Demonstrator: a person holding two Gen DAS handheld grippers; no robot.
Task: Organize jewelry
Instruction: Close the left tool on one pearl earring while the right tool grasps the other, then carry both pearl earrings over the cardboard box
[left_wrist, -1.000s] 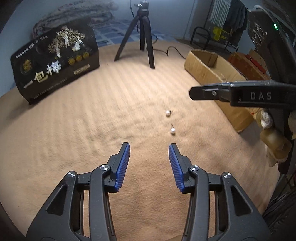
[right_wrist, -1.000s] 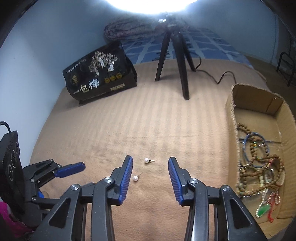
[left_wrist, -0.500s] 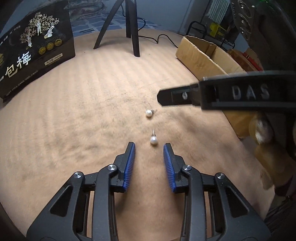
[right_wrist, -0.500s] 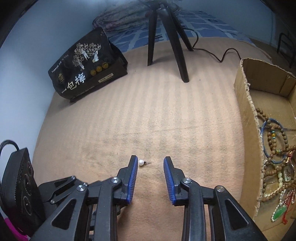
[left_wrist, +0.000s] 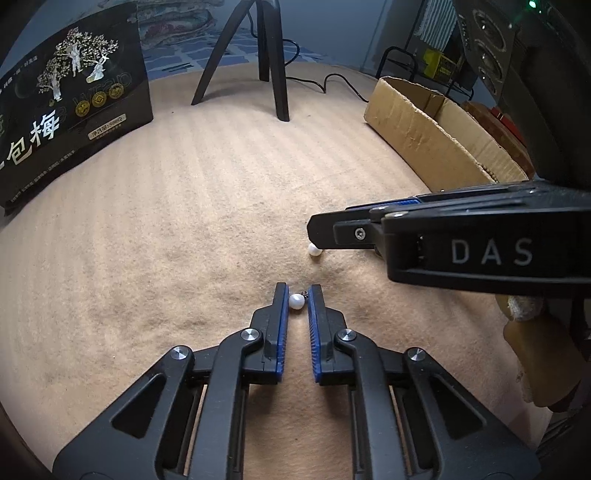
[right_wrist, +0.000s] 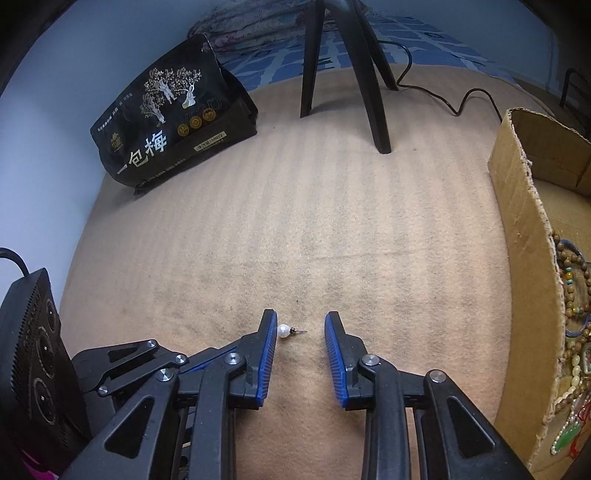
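We are closing the left tongs (left_wrist: 297, 301) narrowly around one pearl earring (left_wrist: 296, 301), perhaps already touching it. The right tongs (right_wrist: 300, 332) are gaping around the other earring (right_wrist: 284, 330). Both are lying on the blanket (right_wrist: 332, 229); the cardboard box (right_wrist: 524, 258) at right is already holding beads.

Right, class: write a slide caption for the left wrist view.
Left gripper closing around a pearl stud earring on the tan blanket.

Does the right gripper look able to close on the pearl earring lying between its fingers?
Probably yes. The right gripper is open, down at the blanket, with the pearl earring beside its left finger and nothing between.
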